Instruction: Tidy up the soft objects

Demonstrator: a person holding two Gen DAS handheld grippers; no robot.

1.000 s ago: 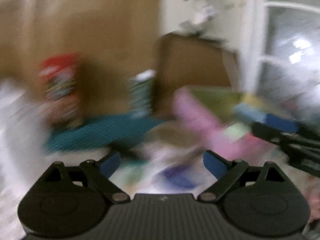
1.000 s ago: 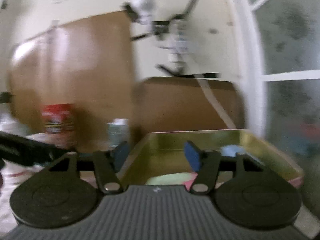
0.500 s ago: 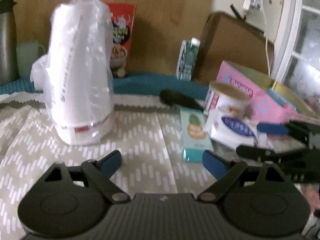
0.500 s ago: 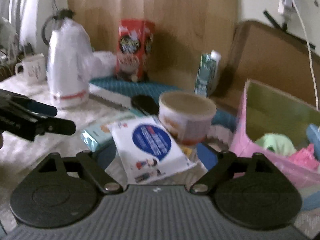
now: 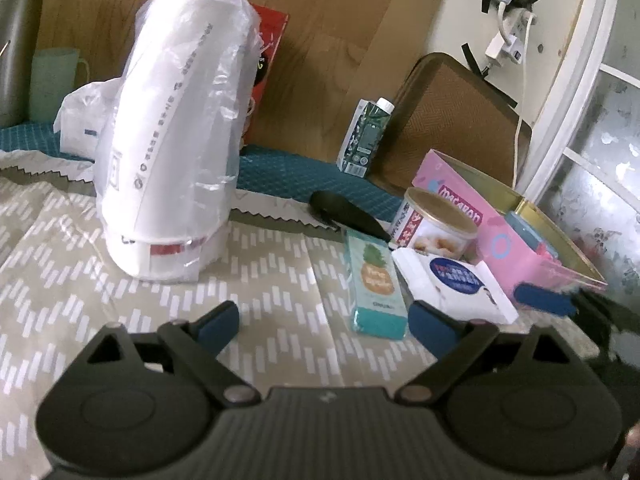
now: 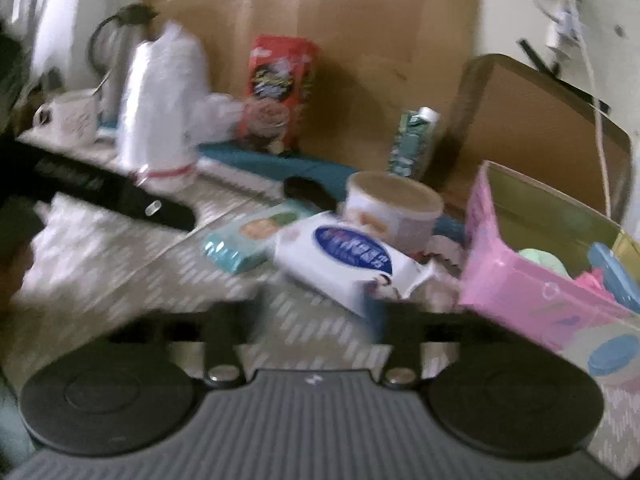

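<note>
White tissue pack (image 6: 344,258) lies just ahead of the right gripper (image 6: 316,316), jaws wide, empty.

**A lived-in home corner**

A worktop under a chevron-patterned cloth (image 5: 168,304) carries household clutter. Behind the bagged stack of paper cups (image 5: 176,136) stand a red snack box (image 5: 268,52) and a wooden board (image 5: 320,40); to its right sit a drink carton (image 5: 366,136), a tissue pack (image 5: 376,284), a lidded food tub (image 5: 434,226) and a window frame (image 5: 576,76).
</note>
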